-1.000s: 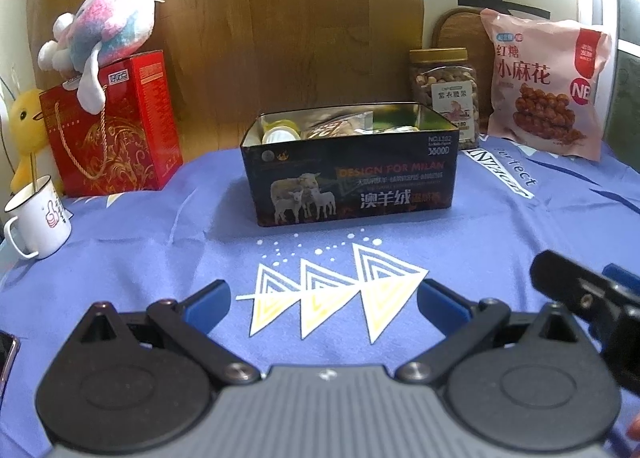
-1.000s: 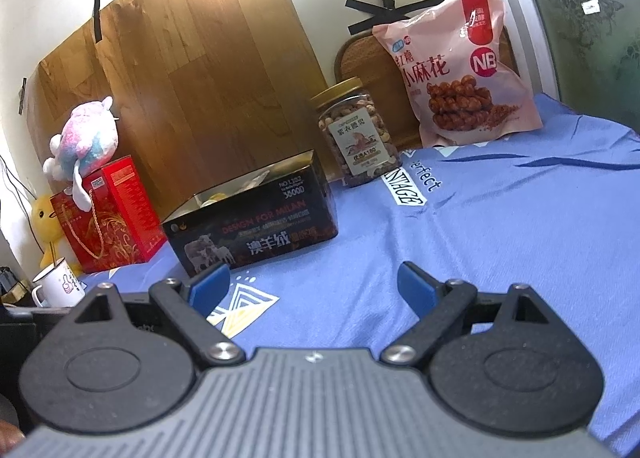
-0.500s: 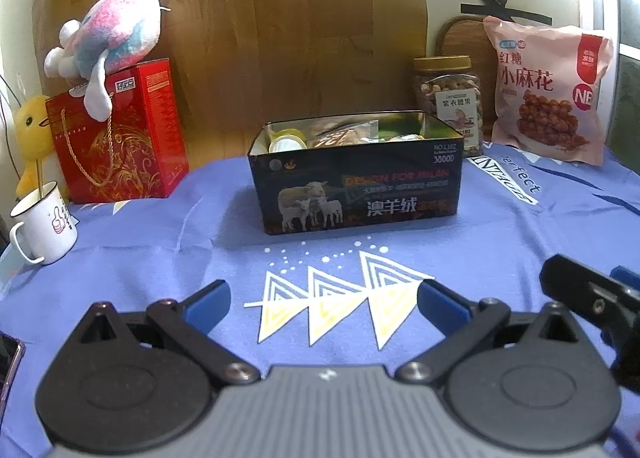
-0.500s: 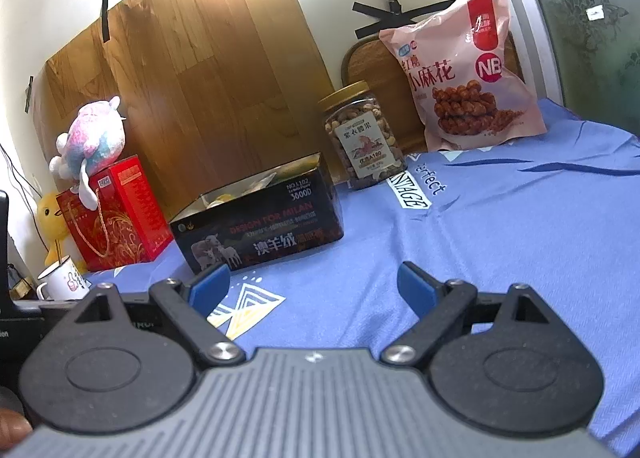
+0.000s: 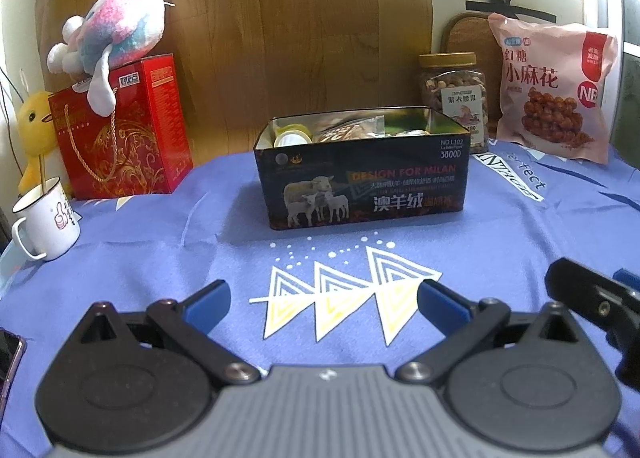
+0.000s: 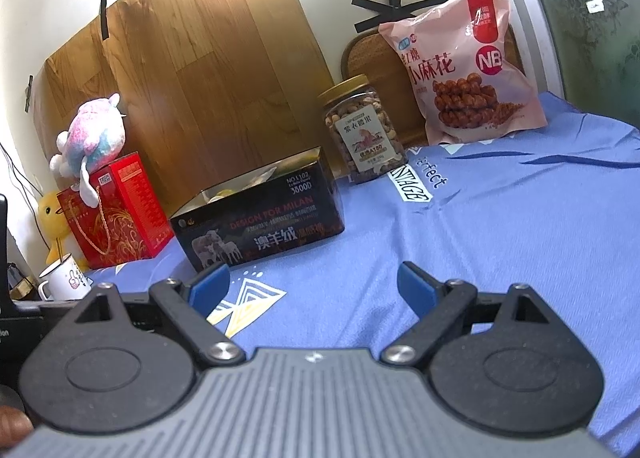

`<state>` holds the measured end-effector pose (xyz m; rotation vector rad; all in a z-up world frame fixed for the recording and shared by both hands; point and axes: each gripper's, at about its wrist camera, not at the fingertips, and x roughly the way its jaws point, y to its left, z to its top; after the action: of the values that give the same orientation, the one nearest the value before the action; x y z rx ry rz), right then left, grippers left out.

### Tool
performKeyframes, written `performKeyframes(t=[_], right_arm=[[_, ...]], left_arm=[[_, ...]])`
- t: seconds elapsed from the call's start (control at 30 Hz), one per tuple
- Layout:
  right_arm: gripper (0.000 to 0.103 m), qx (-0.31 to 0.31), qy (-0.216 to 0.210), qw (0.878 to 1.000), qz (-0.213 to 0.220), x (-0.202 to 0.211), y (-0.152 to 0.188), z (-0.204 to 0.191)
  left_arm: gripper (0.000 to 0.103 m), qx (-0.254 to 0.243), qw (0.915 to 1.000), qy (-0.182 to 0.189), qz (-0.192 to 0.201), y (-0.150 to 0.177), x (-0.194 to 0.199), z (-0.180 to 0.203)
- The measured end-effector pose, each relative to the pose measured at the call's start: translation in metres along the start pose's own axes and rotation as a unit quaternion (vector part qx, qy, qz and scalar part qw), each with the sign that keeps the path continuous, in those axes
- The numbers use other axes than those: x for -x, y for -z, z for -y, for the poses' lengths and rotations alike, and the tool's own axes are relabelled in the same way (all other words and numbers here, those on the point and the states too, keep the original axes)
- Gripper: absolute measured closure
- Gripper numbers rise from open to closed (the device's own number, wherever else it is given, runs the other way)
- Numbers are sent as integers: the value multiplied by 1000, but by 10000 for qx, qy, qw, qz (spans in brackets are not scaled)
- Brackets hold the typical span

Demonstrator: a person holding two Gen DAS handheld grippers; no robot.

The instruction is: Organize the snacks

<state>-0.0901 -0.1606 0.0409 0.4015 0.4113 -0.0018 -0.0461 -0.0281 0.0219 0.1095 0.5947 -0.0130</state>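
A dark open box (image 5: 362, 181) with sheep printed on its front stands mid-table and holds several snack packs; it also shows in the right wrist view (image 6: 260, 223). A clear nut jar (image 5: 454, 95) (image 6: 362, 129) with a gold lid and a pink snack bag (image 5: 554, 85) (image 6: 460, 69) stand behind it at the right. My left gripper (image 5: 320, 304) is open and empty, well short of the box. My right gripper (image 6: 310, 286) is open and empty, over the blue cloth; part of it shows in the left wrist view (image 5: 592, 302).
A red gift box (image 5: 120, 129) with a plush toy (image 5: 112, 33) on top stands at the left. A white mug (image 5: 44, 221) and a yellow duck toy (image 5: 34, 137) stand beside it. A wooden board (image 5: 280, 17) leans on the wall. A blue cloth (image 6: 520, 225) covers the table.
Both grippers have drawn back and tilted a little, so the box and snacks sit slightly lower and farther in view. Both stay open and empty.
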Motion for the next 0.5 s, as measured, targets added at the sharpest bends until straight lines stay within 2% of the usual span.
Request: performKeyframes(t=[0.5], right_arm=[[10, -52, 8, 10000, -55, -2, 1, 1]], left_arm=[[0, -66, 9999, -118, -7, 2, -2, 0]])
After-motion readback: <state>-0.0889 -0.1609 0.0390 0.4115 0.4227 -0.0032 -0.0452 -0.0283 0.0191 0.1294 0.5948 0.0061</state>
